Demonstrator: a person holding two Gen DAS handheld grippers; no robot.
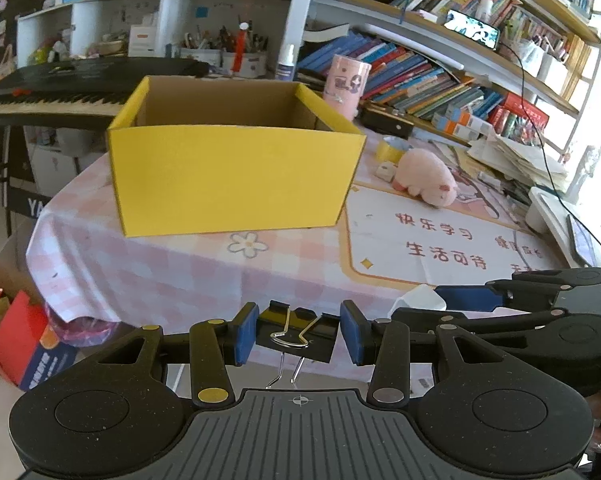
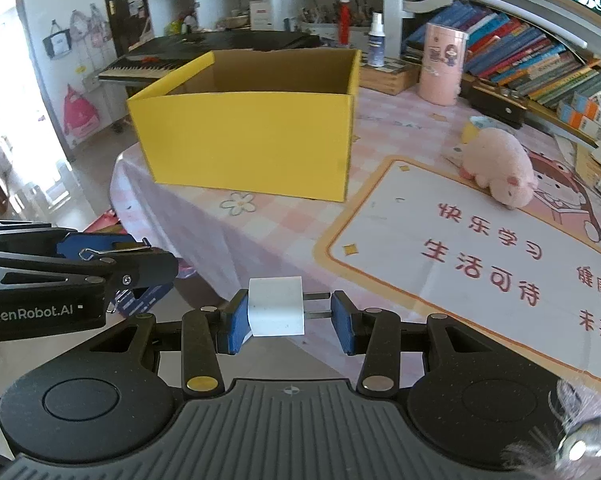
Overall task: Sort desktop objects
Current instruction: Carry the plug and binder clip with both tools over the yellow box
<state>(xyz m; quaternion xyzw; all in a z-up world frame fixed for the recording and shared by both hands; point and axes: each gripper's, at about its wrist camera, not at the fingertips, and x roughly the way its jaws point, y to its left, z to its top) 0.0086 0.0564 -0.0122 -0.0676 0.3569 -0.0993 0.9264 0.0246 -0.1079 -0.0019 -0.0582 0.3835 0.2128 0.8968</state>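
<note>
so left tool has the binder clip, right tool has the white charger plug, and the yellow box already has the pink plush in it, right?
Not quite. The pink plush is not in the yellow box; the right wrist view shows it lying on the desk mat, right of the box and apart from it. The rest holds: left tool grips the binder clip, right tool grips the white charger plug.

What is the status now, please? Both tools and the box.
Left tool shut on binder clip. Right tool shut on white plug adapter. Yellow box open-topped, ahead on table. Nothing blocking the way.
</note>
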